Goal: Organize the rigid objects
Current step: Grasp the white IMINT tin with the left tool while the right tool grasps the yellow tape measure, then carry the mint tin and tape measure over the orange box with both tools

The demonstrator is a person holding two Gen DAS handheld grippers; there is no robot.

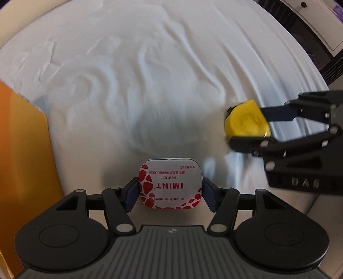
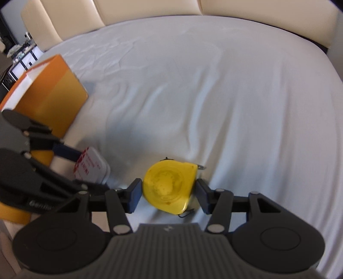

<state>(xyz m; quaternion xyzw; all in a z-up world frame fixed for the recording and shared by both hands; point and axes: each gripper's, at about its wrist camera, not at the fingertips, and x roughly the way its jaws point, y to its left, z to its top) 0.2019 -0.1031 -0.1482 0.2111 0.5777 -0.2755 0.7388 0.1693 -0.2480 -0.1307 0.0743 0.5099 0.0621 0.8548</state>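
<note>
A white and red mint tin (image 1: 170, 183) sits between the blue pads of my left gripper (image 1: 170, 191), which is shut on its two sides above the white sheet. The same tin (image 2: 91, 167) shows at the left of the right wrist view, held by the left gripper (image 2: 85, 169). A yellow tape measure (image 2: 169, 186) is clamped between the pads of my right gripper (image 2: 169, 194). In the left wrist view the tape measure (image 1: 246, 121) hangs at the right in the right gripper (image 1: 248, 126).
An orange box (image 2: 51, 94) stands on the bed sheet (image 2: 214, 96) at the left, and its side (image 1: 23, 150) fills the left edge of the left wrist view. A cream headboard (image 2: 150, 8) runs along the back. Dark furniture (image 1: 310, 32) lies past the bed's far right.
</note>
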